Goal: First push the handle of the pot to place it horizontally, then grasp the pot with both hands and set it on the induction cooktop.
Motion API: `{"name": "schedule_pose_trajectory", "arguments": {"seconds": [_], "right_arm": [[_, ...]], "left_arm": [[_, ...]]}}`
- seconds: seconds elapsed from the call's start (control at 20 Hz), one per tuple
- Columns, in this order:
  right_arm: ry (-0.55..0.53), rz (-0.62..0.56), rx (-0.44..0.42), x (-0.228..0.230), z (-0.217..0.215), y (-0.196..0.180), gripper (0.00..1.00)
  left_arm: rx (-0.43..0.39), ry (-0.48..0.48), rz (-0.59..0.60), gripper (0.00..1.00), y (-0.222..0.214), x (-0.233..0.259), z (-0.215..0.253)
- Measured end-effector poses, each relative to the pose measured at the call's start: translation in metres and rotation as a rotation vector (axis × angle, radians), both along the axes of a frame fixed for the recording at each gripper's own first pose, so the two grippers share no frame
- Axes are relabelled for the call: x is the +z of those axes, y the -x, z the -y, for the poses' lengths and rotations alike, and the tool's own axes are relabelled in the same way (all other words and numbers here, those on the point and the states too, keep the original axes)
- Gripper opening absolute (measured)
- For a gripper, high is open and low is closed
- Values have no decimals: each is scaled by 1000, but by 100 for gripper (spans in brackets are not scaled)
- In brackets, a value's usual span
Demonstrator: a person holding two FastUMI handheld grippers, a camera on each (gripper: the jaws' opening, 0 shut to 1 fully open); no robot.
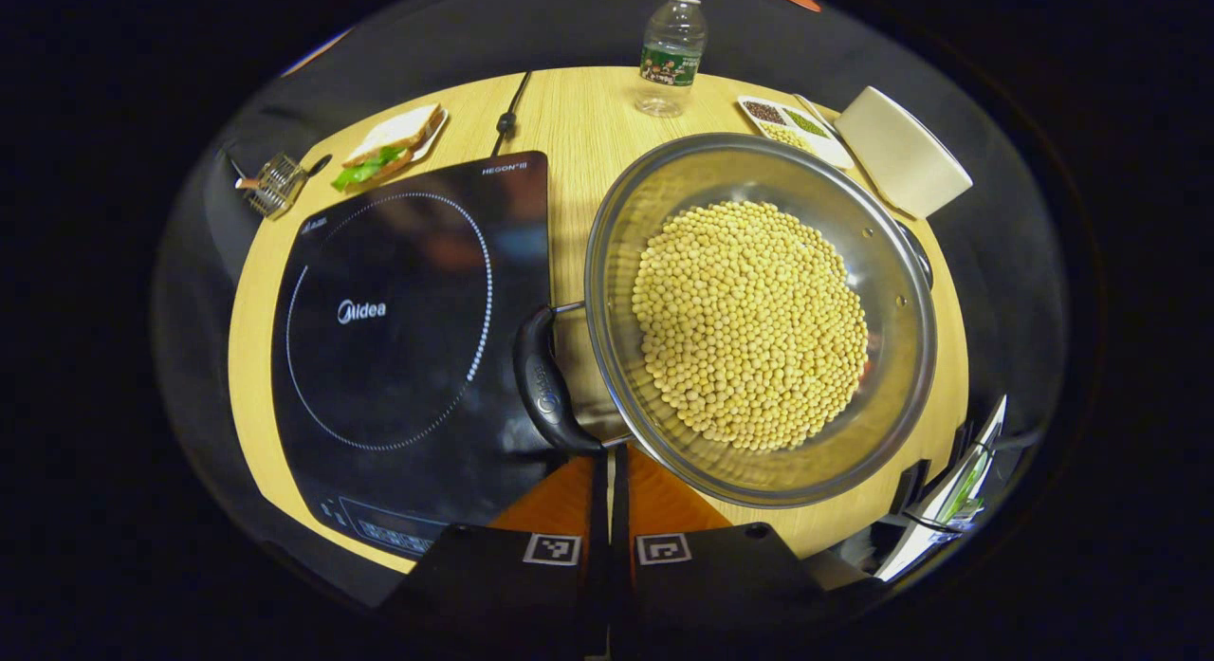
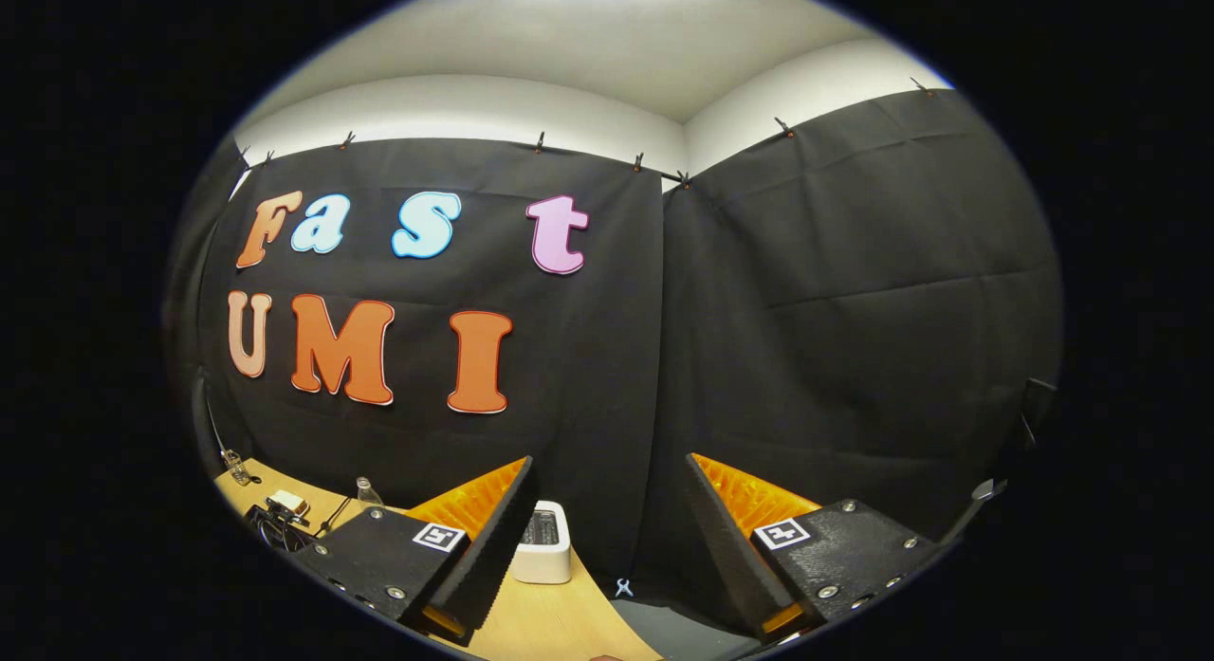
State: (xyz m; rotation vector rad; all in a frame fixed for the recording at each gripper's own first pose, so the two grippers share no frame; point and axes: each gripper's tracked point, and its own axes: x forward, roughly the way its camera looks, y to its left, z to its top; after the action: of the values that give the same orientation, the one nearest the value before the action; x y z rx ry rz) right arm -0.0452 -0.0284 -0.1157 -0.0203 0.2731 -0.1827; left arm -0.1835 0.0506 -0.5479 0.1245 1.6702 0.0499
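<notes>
A steel pot (image 1: 616, 225) filled with yellow soybeans (image 1: 749, 324) stands on the wooden table, just right of the black induction cooktop (image 1: 408, 329). Its black left handle (image 1: 542, 381) hangs over the cooktop's right edge. A second handle (image 1: 918, 253) peeks out on the pot's far right side. In the left gripper view, my left gripper (image 1: 612, 462) is shut with nothing between its fingers, its tips right at the lower end of that black handle. In the right gripper view, my right gripper (image 2: 609, 460) is open, held high and facing the booth wall.
Along the table's far edge stand a water bottle (image 1: 671, 52), a sandwich on a plate (image 1: 394, 144), a divided dish of grains (image 1: 795, 128) and a white container (image 1: 901, 151). A wire utensil (image 1: 273, 184) lies far left. A white box (image 2: 542, 542) sits on the table.
</notes>
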Motion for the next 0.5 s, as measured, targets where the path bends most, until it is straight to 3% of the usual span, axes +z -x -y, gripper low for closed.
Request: {"name": "schedule_pose_trajectory", "arguments": {"seconds": [0.5], "right_arm": [[-10, -93, 65, -35, -69, -17, 95]], "left_arm": [[-93, 37, 61, 8, -41, -16, -10]]}}
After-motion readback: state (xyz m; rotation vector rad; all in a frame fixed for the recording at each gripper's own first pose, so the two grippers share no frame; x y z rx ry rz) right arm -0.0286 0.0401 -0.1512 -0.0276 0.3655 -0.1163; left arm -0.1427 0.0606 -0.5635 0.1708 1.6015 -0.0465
